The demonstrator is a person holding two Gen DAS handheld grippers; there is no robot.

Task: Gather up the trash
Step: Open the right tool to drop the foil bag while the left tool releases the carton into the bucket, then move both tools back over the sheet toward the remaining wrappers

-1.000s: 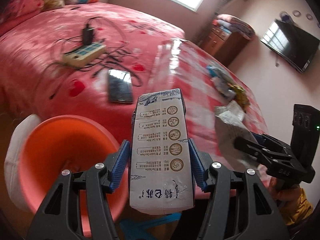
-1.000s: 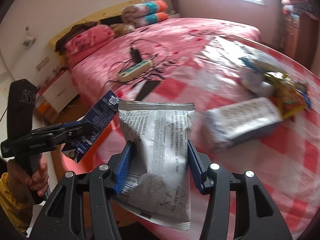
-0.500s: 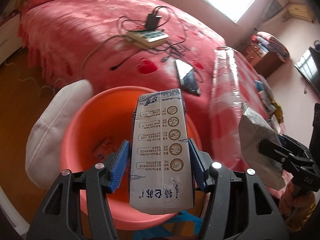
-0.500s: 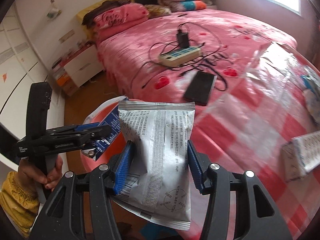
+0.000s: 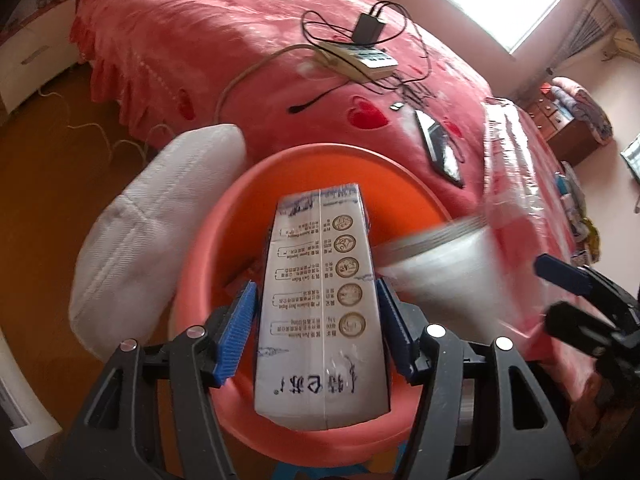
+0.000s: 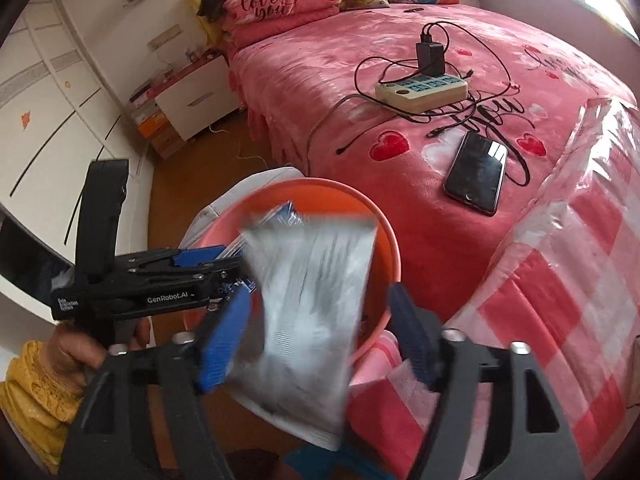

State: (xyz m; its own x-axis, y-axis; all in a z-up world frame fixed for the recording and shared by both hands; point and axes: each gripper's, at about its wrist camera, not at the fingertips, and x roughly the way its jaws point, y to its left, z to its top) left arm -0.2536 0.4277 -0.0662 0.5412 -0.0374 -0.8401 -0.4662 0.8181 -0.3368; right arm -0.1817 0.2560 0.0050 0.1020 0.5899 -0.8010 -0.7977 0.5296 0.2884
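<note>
My left claw [image 5: 316,332] pinches the white milk carton [image 5: 320,300] over the round orange plastic bucket [image 5: 400,184] just ahead, ready to drop; my right claw [image 6: 316,336] looks spread, letting go of the blurry silver foil bag [image 6: 308,300].

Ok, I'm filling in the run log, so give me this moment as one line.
left claw: shut on white milk carton; right claw: open, grey foil bag blurred; both at orange plastic basin
</note>
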